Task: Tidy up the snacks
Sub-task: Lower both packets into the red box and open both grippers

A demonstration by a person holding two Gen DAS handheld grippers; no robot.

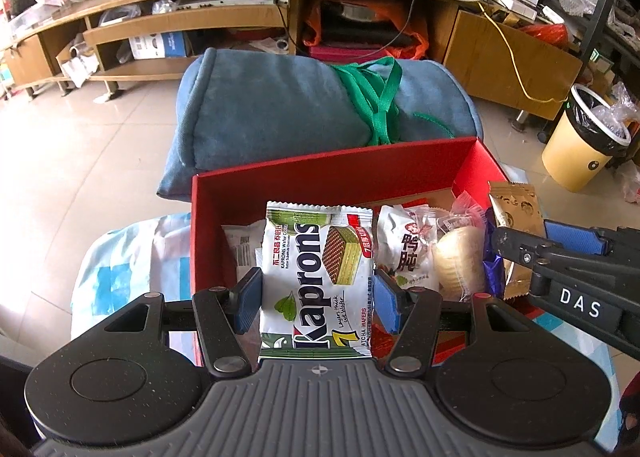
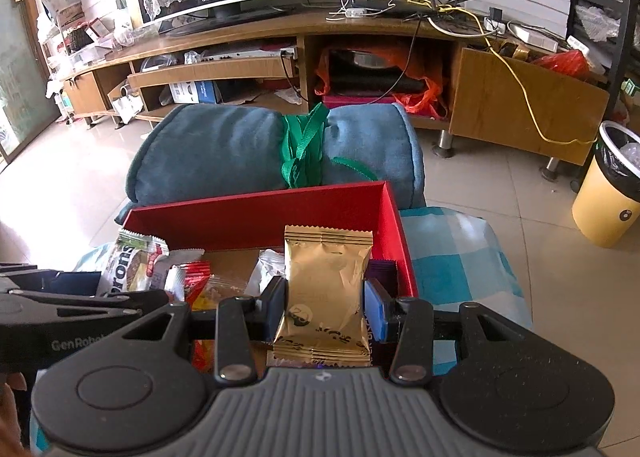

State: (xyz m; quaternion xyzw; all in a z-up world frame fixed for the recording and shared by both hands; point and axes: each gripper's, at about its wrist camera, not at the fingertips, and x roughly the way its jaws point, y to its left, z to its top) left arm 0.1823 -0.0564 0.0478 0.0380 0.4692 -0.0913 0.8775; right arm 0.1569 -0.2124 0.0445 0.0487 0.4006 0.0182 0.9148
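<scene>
Each gripper is built of speckled black plastic around a grey ribbed central block, taken here as the landmark. On either side of that block a round black housing with a raised disc is set. Ahead of it, two black link arms with silver pivot screws are fitted, ending in blue-padded fingers. White letters "DAS" are printed on the right gripper, "GenRob" on the left gripper.

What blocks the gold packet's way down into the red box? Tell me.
Nothing visible bars it. The right gripper holds the gold packet above the red box, whose top is open. Below lie a purple packet and other snacks, so it would land on or against them.
</scene>
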